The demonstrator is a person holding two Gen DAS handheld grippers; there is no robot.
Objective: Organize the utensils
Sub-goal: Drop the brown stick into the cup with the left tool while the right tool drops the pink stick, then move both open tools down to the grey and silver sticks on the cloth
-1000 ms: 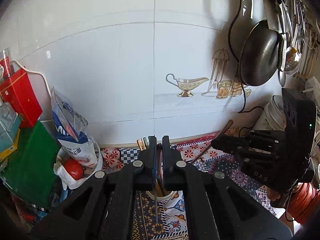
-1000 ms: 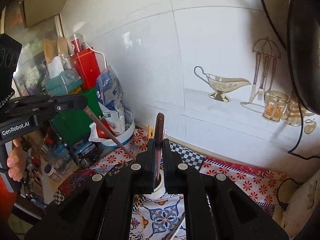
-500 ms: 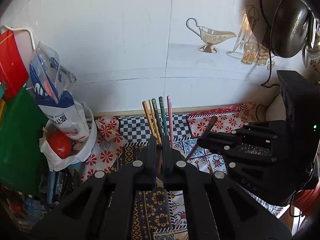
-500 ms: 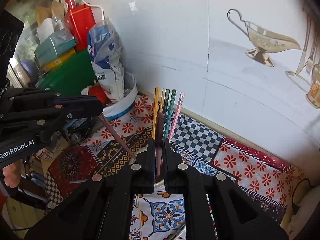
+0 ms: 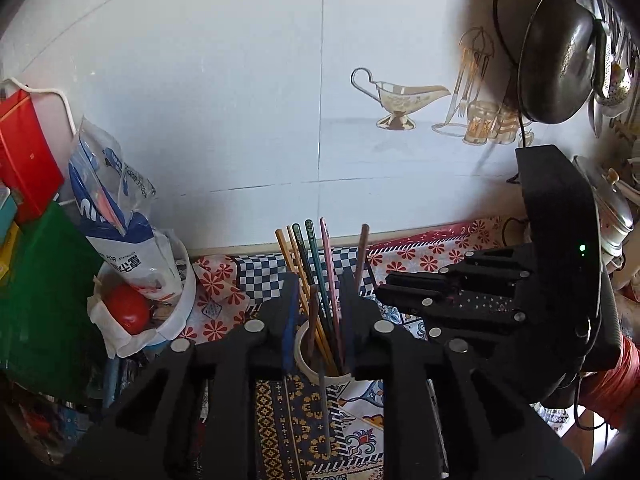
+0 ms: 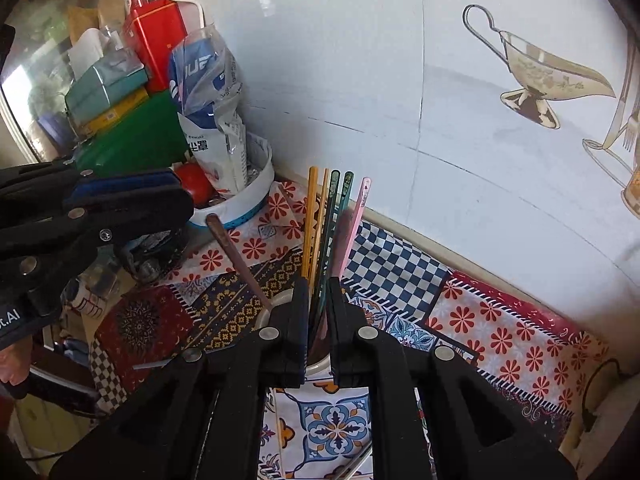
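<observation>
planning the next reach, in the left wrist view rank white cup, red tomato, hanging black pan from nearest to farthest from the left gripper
1. white cup: right under the left gripper, between its fingers, chopsticks standing in it.
2. red tomato: off to the left, in the white tub.
3. hanging black pan: farthest, high on the wall at upper right.

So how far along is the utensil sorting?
Done: coloured chopsticks stand in the white cup. In hand: left claw has just been opening, first brown chopstick loose between its jaws, in the cup; right claw grips second brown chopstick there. Left: release it.
</observation>
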